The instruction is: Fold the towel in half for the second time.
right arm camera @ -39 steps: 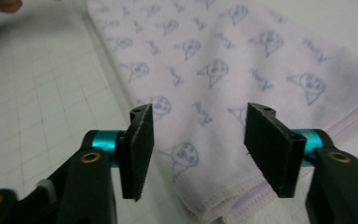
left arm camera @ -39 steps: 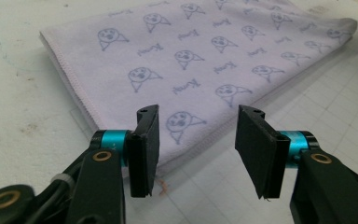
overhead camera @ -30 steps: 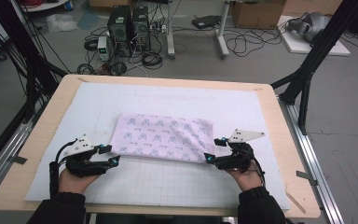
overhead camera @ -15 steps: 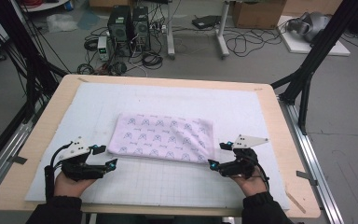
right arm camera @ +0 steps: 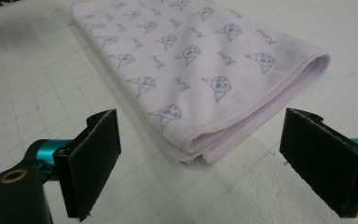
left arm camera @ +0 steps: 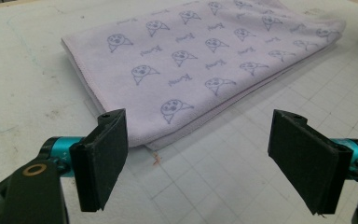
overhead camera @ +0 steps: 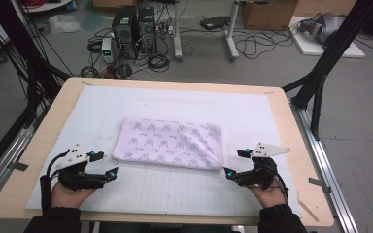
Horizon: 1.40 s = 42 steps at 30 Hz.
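A folded pale pink towel with small printed faces lies flat on the white grid mat in the middle of the table. My left gripper sits just off its near left corner, jaws wide apart with nothing between them; they have just been opening. In the left gripper view the towel's corner lies on the mat ahead of the pads. My right gripper rests off the near right corner, also open and empty, its jaws having just opened further. The folded corner lies ahead of its gap.
The wooden table edge frames the mat. Black frame struts stand at the right and left rear. Computers and cables lie on the floor beyond the table. Bare mat lies in front of the towel between my hands.
Both grippers have let go of the towel's near corners and drawn back toward the person, jaws spreading wider. The towel now lies flat and untouched.
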Each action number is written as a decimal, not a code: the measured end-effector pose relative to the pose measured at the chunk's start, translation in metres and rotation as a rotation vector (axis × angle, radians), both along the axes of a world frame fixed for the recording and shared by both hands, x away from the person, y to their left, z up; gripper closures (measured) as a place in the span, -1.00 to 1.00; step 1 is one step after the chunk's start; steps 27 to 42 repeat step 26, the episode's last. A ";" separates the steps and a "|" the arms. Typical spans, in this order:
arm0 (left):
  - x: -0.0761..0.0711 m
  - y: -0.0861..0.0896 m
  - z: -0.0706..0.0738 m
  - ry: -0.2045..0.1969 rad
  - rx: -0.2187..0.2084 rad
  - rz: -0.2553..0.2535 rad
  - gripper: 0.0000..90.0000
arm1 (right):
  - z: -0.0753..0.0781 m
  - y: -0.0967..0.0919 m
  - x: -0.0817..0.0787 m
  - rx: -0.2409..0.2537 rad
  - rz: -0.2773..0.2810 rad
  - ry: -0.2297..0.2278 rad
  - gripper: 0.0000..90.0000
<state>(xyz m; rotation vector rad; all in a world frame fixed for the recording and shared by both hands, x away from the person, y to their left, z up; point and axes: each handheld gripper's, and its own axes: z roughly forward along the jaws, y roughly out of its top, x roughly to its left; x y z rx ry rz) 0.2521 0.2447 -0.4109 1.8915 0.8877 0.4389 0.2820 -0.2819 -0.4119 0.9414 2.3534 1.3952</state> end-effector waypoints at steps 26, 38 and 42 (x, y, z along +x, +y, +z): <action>-0.005 0.003 -0.002 -0.003 0.023 -0.004 -0.52 | -0.005 -0.011 -0.012 -0.001 -0.008 -0.002 -0.74; -0.005 0.003 -0.002 -0.003 0.023 -0.004 -0.52 | -0.005 -0.011 -0.012 -0.001 -0.008 -0.002 -0.74; -0.005 0.003 -0.002 -0.003 0.023 -0.004 -0.52 | -0.005 -0.011 -0.012 -0.001 -0.008 -0.002 -0.74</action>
